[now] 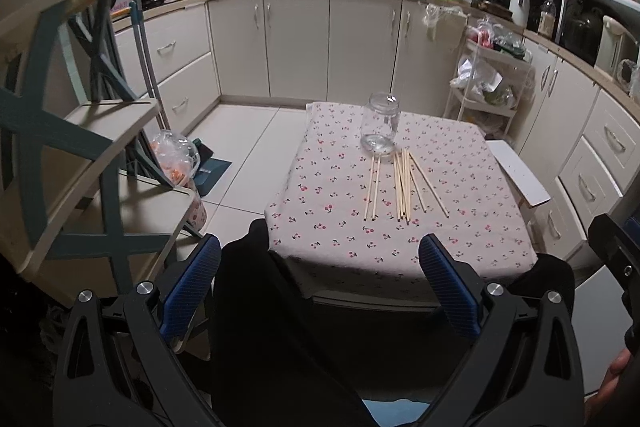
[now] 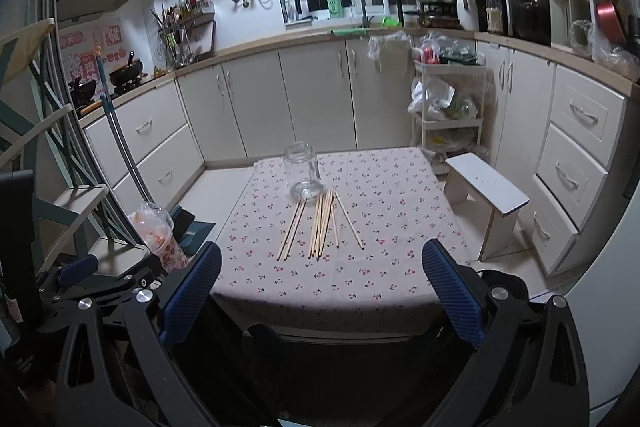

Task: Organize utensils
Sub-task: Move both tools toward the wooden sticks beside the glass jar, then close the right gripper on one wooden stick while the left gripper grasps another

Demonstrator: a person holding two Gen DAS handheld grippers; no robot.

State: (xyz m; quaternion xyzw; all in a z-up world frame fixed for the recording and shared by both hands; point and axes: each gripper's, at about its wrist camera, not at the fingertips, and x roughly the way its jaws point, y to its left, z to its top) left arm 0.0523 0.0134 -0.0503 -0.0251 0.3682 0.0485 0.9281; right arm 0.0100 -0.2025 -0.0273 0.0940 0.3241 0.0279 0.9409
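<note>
Left gripper point(image 1: 320, 281) and right gripper point(image 2: 322, 285) hover short of the near edge of the cherry-print table point(image 2: 384, 279), fingers spread wide and holding nothing. Loose wooden chopsticks point(image 2: 320, 227) lie fanned at mid-table: thin, light, stiff, likely to roll, so a pinch near mid-length looks safest. Just beyond their far tips stands a clear glass jar point(image 2: 303, 171), upright, lidless and seemingly empty; it is breakable and slick, and could tip if knocked.

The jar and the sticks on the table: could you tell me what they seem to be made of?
The jar looks like clear, glossy glass: the cloth shows through it and its rim glints. The sticks look like pale, matte wood or bamboo, thin and straight; which one is unclear.
</note>
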